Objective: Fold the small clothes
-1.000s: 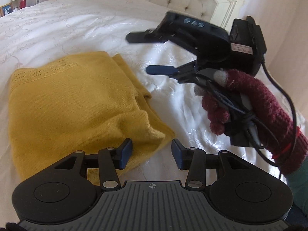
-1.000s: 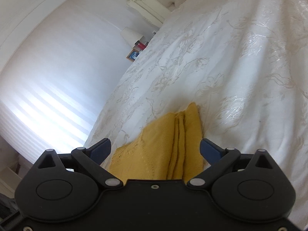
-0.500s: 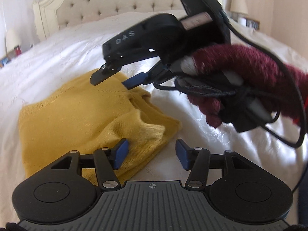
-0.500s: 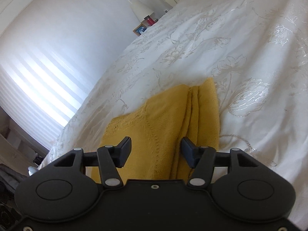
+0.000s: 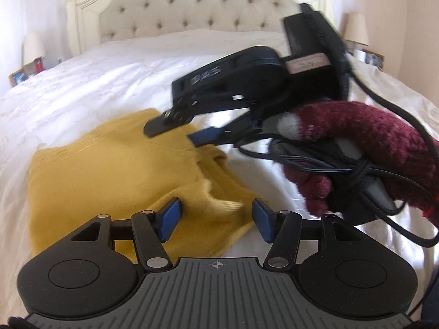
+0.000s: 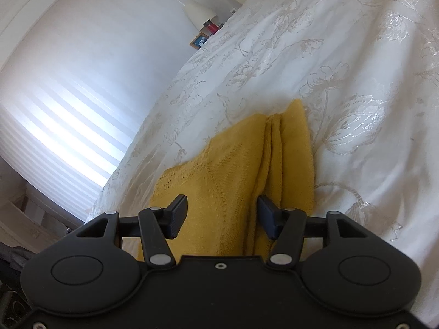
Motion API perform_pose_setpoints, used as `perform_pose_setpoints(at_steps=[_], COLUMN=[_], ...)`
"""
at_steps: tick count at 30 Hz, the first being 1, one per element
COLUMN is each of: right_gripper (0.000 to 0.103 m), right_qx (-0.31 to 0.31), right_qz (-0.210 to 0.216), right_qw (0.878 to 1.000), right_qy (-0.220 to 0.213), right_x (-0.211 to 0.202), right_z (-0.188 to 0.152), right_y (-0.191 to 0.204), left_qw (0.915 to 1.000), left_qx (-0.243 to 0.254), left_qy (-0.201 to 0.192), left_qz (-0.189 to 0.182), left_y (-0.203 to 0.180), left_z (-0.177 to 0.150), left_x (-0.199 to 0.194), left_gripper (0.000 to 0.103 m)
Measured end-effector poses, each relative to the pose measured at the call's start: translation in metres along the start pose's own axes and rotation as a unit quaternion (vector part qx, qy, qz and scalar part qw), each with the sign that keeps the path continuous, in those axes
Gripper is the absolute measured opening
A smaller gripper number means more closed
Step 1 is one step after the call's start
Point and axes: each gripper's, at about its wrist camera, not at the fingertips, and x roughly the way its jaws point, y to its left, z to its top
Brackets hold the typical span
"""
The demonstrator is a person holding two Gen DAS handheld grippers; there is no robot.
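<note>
A folded mustard-yellow knit garment (image 5: 115,170) lies flat on the white bedspread (image 5: 82,87). My left gripper (image 5: 216,216) is open just above the garment's near right corner, its blue pads either side of the hem. My right gripper (image 5: 175,134), held by a hand in a maroon glove (image 5: 365,153), reaches in from the right over the garment's far right edge. In the right wrist view the right gripper (image 6: 222,216) is open with the garment's stacked fold edges (image 6: 269,164) between its fingers.
A tufted cream headboard (image 5: 192,5) stands at the bed's far end. Lamps and small items sit on nightstands at both sides (image 5: 33,52) (image 5: 356,30). A bright window with blinds (image 6: 55,96) is to the side. Black cables (image 5: 384,186) hang from the right gripper.
The right gripper moved left over the garment's far edge and narrowed its opening. The left gripper's view swung towards the headboard and it edged over the near corner, staying open.
</note>
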Motion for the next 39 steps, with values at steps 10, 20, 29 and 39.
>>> perform_pose_setpoints(at_steps=[10, 20, 29, 39], right_gripper=[0.043, 0.015, 0.057, 0.070], right_qx=[0.000, -0.044, 0.005, -0.013], right_qz=[-0.025, -0.020, -0.100, -0.084], right_qw=[1.000, 0.997, 0.994, 0.990], right_qy=[0.002, -0.064, -0.045, -0.112], right_x=[0.008, -0.017, -0.018, -0.041], right_z=[-0.003, 0.005, 0.009, 0.014], right_y=[-0.002, 0.016, -0.015, -0.008], left_qw=[0.9995, 0.9951, 0.9912, 0.9899], left_qx=[-0.020, -0.061, -0.045, 0.024], left_qy=[0.009, -0.019, 0.046, 0.045], left_qz=[-0.024, -0.076, -0.116, -0.132], left_y=[0.001, 0.005, 0.004, 0.001], left_z=[-0.003, 0.013, -0.004, -0.009], left_x=[0.005, -0.001, 0.002, -0.047], left_gripper=[0.015, 0.008, 0.027, 0.041])
